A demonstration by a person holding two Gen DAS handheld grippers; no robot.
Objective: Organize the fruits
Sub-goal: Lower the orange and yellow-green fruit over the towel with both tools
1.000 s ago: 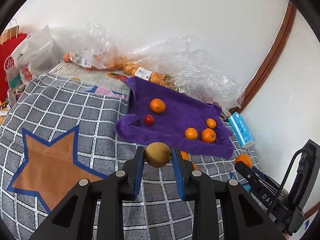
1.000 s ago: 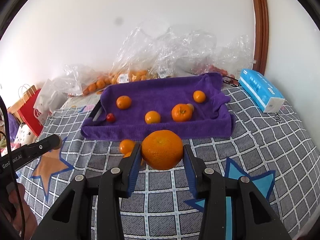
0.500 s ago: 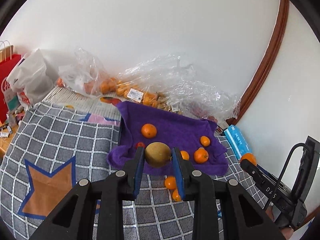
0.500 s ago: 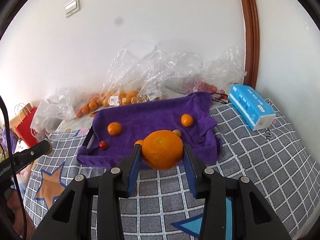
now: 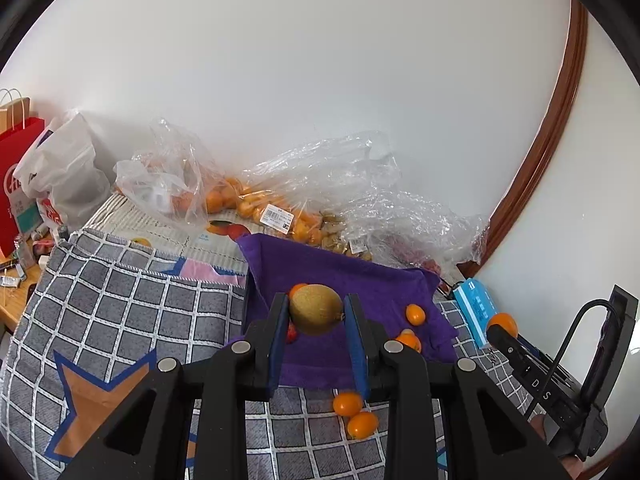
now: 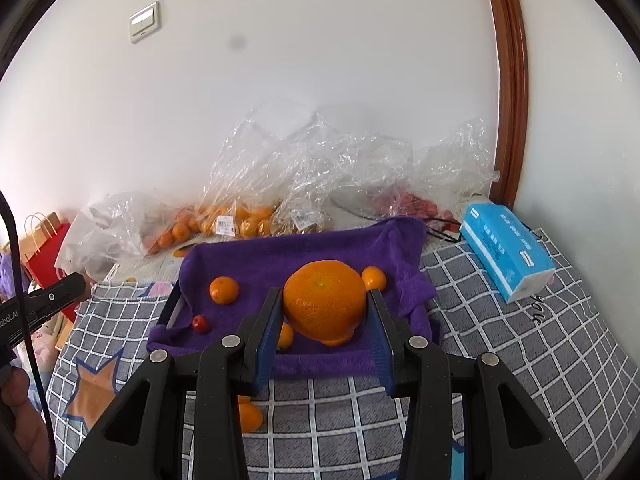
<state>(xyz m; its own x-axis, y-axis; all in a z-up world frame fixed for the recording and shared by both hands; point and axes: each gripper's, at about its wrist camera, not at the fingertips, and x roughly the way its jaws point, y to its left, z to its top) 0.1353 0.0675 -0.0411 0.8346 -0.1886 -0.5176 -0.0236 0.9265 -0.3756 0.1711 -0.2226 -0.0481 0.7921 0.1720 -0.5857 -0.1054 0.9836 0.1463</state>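
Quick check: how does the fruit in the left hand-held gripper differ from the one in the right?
The kiwi in the left hand-held gripper is brownish-green with a matte skin; the orange in the right hand-held gripper is bright and dimpled. The kiwi is egg-shaped, the orange rounder and it spreads its jaws wider. Both are clamped above the purple towel.

A brown-green kiwi (image 5: 316, 309) is clamped off the bed between blue jaws. A big orange (image 6: 325, 299) is clamped the same way. On the purple towel (image 6: 304, 254) lie small oranges (image 6: 224, 290) and one red fruit (image 6: 201, 323). Two small oranges (image 5: 355, 414) lie on the checked blanket.
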